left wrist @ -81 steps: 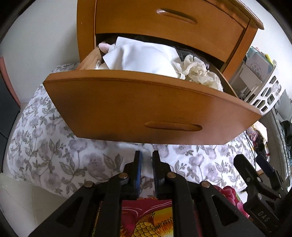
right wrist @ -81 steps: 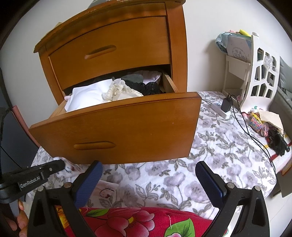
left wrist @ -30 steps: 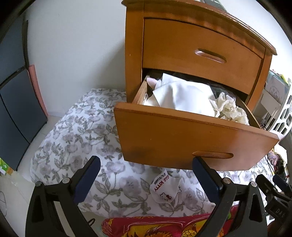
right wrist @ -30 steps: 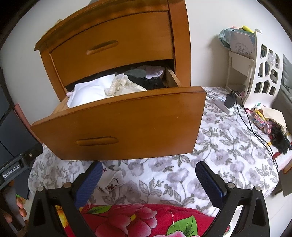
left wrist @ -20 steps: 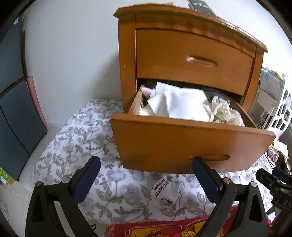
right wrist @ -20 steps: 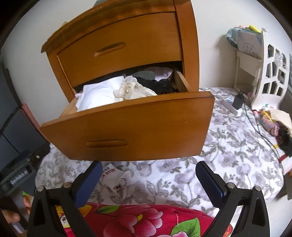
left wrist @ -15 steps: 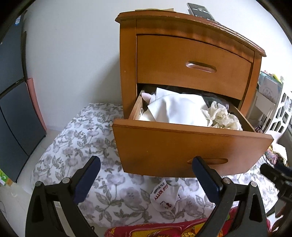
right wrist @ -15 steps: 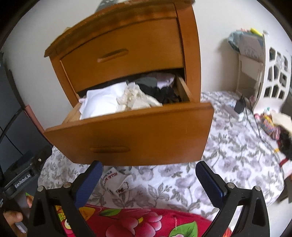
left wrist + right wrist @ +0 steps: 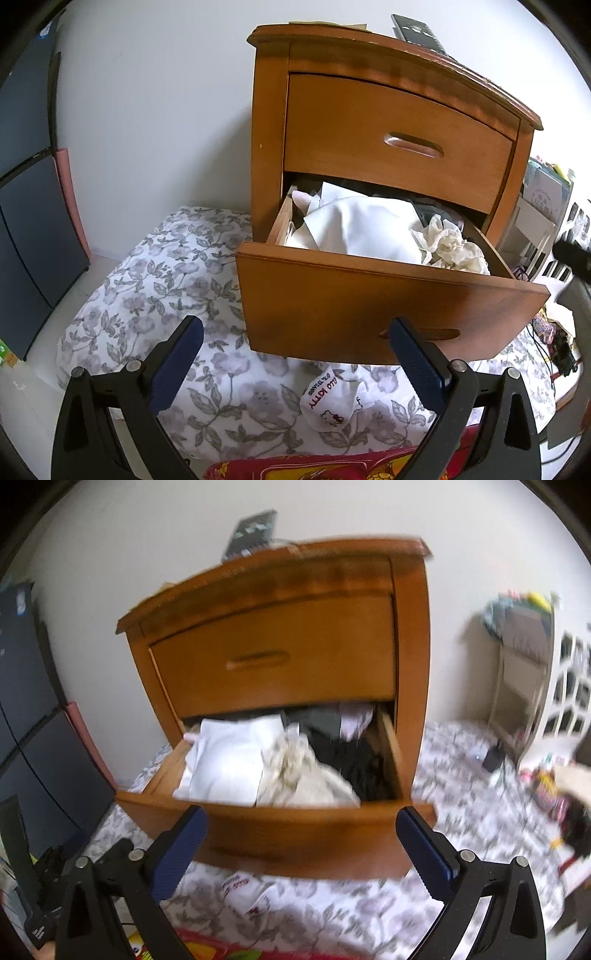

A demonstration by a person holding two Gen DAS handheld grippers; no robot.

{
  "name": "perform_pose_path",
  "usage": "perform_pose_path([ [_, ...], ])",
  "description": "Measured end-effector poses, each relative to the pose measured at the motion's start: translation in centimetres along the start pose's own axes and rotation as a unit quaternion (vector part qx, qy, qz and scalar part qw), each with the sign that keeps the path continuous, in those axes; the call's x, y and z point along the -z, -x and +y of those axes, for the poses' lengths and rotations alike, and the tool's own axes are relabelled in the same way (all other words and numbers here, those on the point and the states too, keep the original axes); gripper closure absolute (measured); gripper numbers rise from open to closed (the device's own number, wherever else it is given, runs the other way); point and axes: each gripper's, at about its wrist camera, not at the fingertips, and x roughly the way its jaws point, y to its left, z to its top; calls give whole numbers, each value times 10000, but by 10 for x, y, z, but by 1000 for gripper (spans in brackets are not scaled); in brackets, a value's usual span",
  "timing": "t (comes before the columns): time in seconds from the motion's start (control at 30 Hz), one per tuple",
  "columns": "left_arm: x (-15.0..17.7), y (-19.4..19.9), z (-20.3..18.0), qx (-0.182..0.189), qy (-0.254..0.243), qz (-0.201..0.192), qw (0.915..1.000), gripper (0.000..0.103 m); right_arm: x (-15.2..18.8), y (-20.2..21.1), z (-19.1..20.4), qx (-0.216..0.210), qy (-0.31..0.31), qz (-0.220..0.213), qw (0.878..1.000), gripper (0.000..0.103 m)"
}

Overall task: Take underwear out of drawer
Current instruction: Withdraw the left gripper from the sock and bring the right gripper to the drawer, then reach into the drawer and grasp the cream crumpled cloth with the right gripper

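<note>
Underwear point(image 9: 330, 400) printed with red letters lies on the flowered bedspread point(image 9: 177, 284), just below the open drawer point(image 9: 369, 302) heaped with white and cream clothes point(image 9: 362, 229). The left gripper point(image 9: 295, 356) and right gripper point(image 9: 301, 843) both hover before the drawer front, fingers spread wide, holding nothing.

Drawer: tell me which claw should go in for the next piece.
Right, probably. The right claw is open, centred on the drawer and looks down onto the clothes. The left claw, also open, sits lower, facing mostly the drawer's front panel.
</note>
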Motion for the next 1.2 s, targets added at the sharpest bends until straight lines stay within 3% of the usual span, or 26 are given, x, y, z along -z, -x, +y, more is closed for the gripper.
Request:
perform_pose_path([
  [0.17,3,-4,-4,74,-39,35,10000,3,-28,4,4,-161,168,-235,9995,0],
  [0.27,4,-8,-6,118,-75,140,9998,3,-43,-4,7,33,313,-206,9993,0],
  [0.43,6,-13,-6,56,-71,231,9997,3,-70,-14,7,-97,373,-62,9992,0],
  [0.67,11,-30,-8,-72,-132,571,9983,3,-107,-28,9,79,747,-144,9971,0],
  [0.8,13,-33,-10,-102,-193,626,9978,3,-106,-58,15,132,930,462,9945,1],
  [0.97,12,-34,-10,-77,-195,671,9975,3,-81,-114,18,71,871,1654,9824,11],
  [1.2,13,-38,-12,-63,-235,753,9969,3,-50,-157,18,227,743,2516,9647,17],
])
